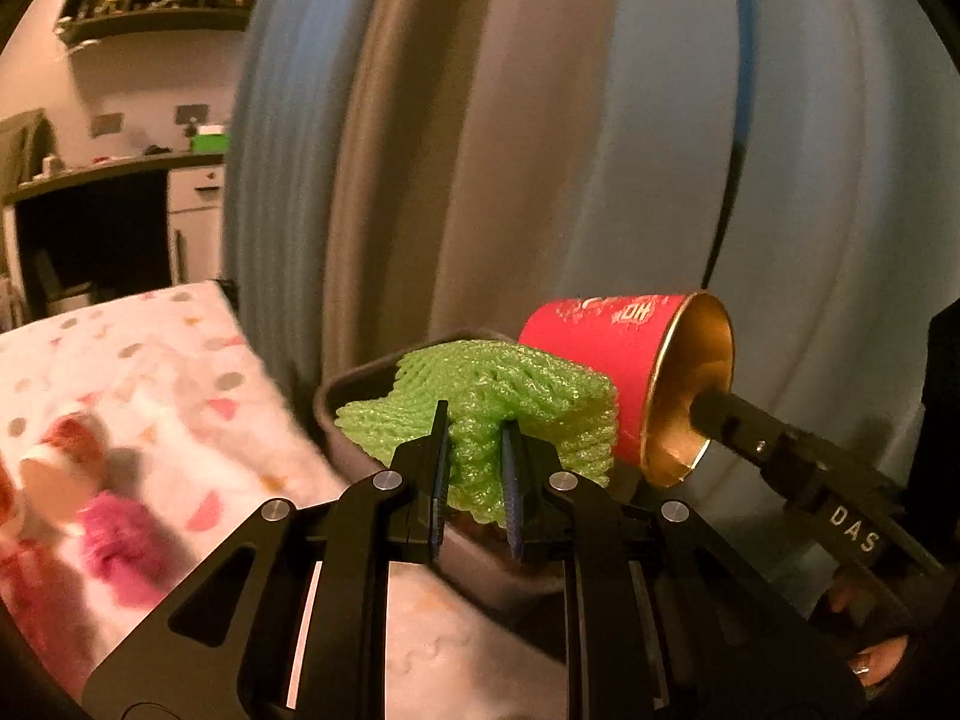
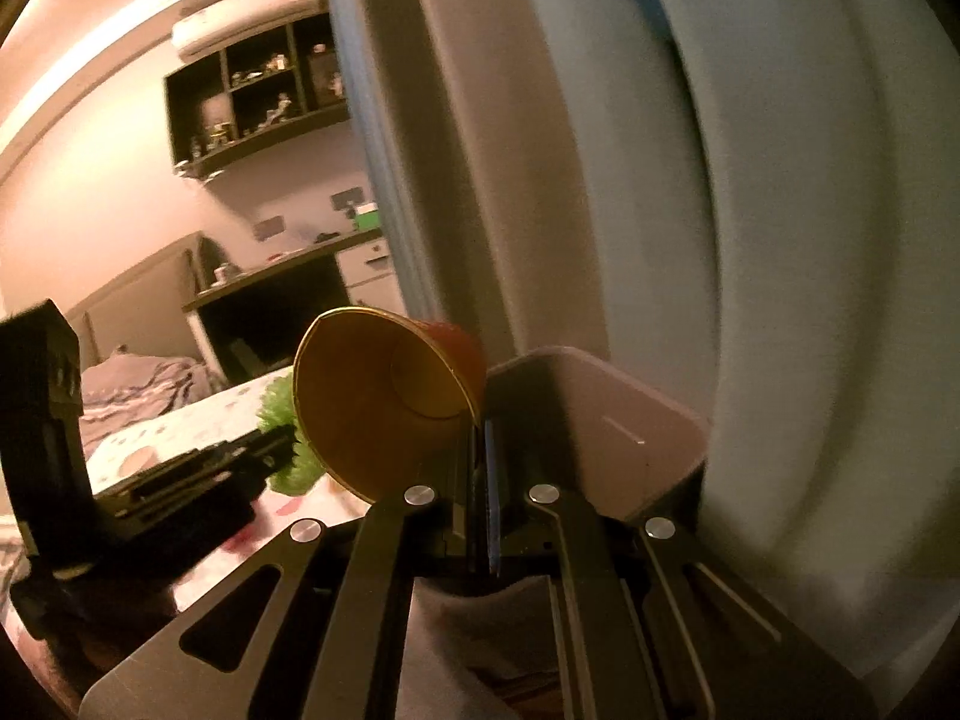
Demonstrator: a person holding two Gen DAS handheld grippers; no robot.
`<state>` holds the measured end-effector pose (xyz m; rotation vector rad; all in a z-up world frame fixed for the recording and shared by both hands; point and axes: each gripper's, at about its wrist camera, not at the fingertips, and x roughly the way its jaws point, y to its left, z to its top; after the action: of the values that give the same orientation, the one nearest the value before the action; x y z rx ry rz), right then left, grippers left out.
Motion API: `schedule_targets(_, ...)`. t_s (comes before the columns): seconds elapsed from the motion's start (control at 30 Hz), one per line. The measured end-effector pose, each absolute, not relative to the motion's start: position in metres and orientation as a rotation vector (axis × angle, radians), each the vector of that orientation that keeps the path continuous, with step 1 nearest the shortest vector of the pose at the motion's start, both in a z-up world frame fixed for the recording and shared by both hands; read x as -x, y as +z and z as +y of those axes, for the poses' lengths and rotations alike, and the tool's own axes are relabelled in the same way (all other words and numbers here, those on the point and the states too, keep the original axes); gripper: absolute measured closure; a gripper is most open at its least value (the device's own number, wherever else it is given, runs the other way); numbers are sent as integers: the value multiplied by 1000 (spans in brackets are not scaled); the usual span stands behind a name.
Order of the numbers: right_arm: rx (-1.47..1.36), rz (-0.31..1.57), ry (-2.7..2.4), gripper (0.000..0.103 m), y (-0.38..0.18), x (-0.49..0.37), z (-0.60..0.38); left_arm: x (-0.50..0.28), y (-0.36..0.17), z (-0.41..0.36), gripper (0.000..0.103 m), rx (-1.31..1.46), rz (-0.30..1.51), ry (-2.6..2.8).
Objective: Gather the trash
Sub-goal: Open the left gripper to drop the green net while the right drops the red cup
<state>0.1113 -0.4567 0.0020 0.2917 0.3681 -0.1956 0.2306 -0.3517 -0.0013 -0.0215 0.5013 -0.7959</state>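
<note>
Evidently both pieces of trash are being carried toward the grey bin (image 1: 360,396), whose rounded plastic rim sits just beyond the fingertips in each wrist view, in front of pale blue curtains (image 1: 810,150). The left gripper (image 1: 475,420) is clamped on a green foam net (image 1: 510,384), a soft, squashy mesh sleeve of the kind that wraps fruit; its jaws stand a little apart only because the crumpled foam fills the gap, and the net bulges out to either side of the pads. At about three o'clock from it, the right gripper (image 2: 483,426) is closed tight on the wall of a red paper cup (image 2: 384,402), one finger inside and one outside, pinching the thin rim. That hold leaves the cup tipped on its side, mouth toward the camera, showing a smooth golden lining and a round base; in the left view its red outside carries pale lettering too blurred to read. Net and cup hang close together, the net at about nine o'clock from the cup and near the bin's opening, probably so both can be dropped in together. Behind, at about eight o'clock in the left view, a bed (image 1: 180,360) with a spotted white cover bears more blurred litter, including a pink net (image 1: 120,546).
</note>
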Motion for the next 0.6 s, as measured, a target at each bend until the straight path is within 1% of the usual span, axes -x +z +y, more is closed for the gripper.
schedule_targets(0.3, -322, 406, -246, 99, -12, -130, -477, -258, -29, -386, 87, 52, 575, -882)
schedule_targets(0.4, -326, 428, -248, 99, -18, -136, -479, -261, -39, -392, 82, 49, 614, -900)
schedule_targets(0.47, -334, 446, -246, 99, -23, -141, -480, -264, -44, -391, 74, 62, 634, -899)
schedule_targets(0.53, -337, 458, -248, 99, -27, -144, -485, -266, -48, -386, 57, 90, 650, -905)
schedule_targets(0.6, -344, 469, -250, 99, -31, -146, -488, -267, -48, -379, 48, 120, 650, -897)
